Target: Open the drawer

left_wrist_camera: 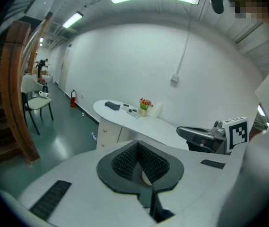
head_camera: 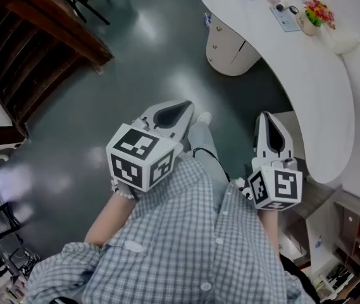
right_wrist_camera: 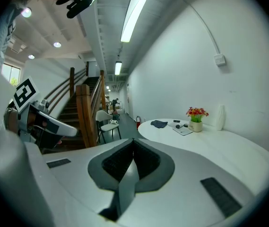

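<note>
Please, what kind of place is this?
Probably an office lobby or reception area: a long curved white counter with a pot of flowers on it, and a wooden staircase beside the open floor.

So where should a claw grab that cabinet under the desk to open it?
Probably by a small knob on the cabinet, coming straight at it from the front. The knobs are the only bits sticking out; the rest of that face looks flat.
</note>
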